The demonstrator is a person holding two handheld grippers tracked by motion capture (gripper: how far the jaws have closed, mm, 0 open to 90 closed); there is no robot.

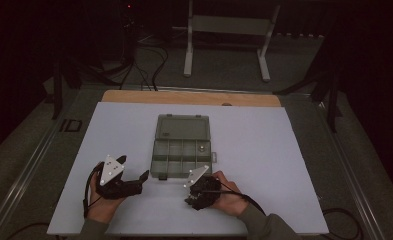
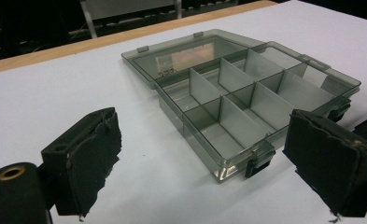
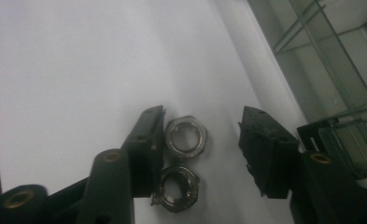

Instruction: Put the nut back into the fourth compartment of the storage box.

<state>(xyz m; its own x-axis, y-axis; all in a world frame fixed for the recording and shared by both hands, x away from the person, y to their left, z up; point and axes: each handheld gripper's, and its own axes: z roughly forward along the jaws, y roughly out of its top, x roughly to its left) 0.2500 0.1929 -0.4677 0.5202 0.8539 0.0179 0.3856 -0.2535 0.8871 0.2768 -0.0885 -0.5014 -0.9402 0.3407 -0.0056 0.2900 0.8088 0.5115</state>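
Note:
A smoky clear compartment box (image 1: 156,160) lies open mid-table, its lid (image 1: 182,127) folded back flat. A small metal piece (image 1: 202,147) sits in its right rear compartment. Two steel hex nuts lie on the white sheet just in front of the box's near right corner: one nut (image 3: 186,135) beside my right gripper's left pad, the other nut (image 3: 177,186) closer to the camera. My right gripper (image 3: 204,140) straddles them, open, its right pad well clear of the nuts. My left gripper (image 2: 204,154) stands wide open and holds nothing, facing the box's near left corner (image 2: 197,144).
The white sheet (image 1: 284,165) covers the table, with a wooden strip (image 1: 184,97) along the far edge. A latch (image 2: 260,158) juts from the box's front wall close to my left gripper. A metal frame (image 1: 229,30) and cables stand on the floor beyond.

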